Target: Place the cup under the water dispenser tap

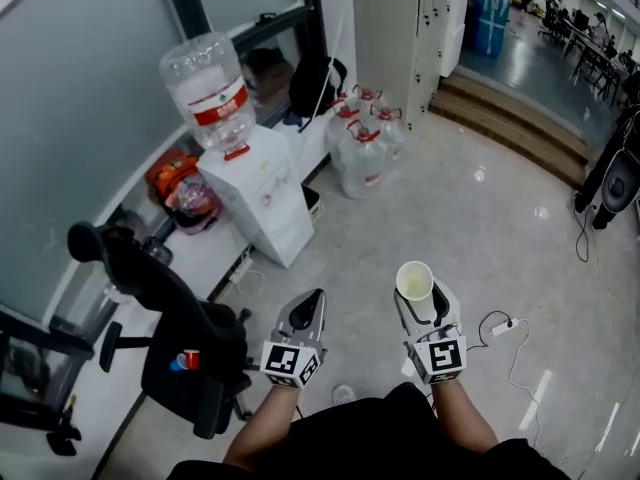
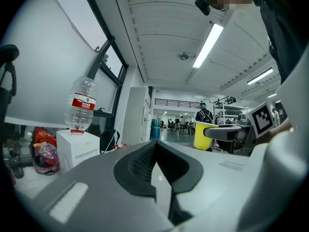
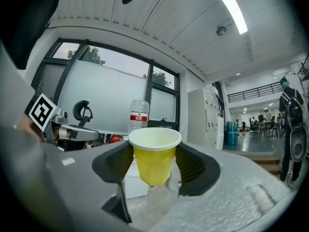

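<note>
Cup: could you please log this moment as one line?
right claw: shut on cup | left claw: shut, empty | water dispenser: ahead, not reached

No text legible anywhere; red label (image 1: 220, 104) on the upturned bottle (image 1: 198, 66) atop the dispenser (image 1: 265, 203) has white print, too small to read; spare bottles (image 1: 362, 148) on the floor (image 1: 480, 228): labels unreadable too; square markers (image 1: 441, 354) on the cubes (image 1: 280, 361) are patterns, not characters.
</note>
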The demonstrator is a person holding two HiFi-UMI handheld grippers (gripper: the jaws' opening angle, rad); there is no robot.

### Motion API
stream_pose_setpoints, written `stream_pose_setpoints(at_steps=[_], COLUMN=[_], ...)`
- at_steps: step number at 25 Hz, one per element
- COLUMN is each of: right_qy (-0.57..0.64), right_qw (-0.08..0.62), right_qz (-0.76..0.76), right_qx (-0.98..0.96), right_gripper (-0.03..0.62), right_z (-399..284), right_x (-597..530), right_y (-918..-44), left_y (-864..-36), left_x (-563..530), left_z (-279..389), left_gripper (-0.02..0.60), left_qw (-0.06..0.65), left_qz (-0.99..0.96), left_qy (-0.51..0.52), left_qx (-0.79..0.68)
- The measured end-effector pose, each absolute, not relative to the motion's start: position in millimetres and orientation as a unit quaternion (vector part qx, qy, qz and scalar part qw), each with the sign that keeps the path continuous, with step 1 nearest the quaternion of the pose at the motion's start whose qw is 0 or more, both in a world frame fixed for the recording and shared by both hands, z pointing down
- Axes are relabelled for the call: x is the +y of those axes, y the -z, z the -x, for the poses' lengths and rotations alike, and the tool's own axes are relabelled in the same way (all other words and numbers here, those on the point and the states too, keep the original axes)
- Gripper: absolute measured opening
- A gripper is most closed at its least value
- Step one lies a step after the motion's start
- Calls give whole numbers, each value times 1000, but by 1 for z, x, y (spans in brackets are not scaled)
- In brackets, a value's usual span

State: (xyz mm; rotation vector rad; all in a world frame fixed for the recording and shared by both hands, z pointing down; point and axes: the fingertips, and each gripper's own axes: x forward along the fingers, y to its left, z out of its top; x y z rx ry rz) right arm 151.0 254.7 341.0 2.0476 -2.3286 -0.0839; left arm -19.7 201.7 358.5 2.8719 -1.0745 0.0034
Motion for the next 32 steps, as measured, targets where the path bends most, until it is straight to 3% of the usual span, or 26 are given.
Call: stream_pose_setpoints(at_steps=[10,32], right_qy=[12,-9], right_qw=[26,41], right_qz=[-648,-518], right_qx=[-761,-854], right_gripper=[276,276], right_z=[-137,-152], right_x=[204,-13], right_y=[-357,-378], left_y=[-376,-382], left_x=[159,0], left_z=[45,34], left_gripper=[14,15], left_qw=[44,62], left_qz=[-927,-857], left_qy=[-13,-41], left_qx=[-372,-511])
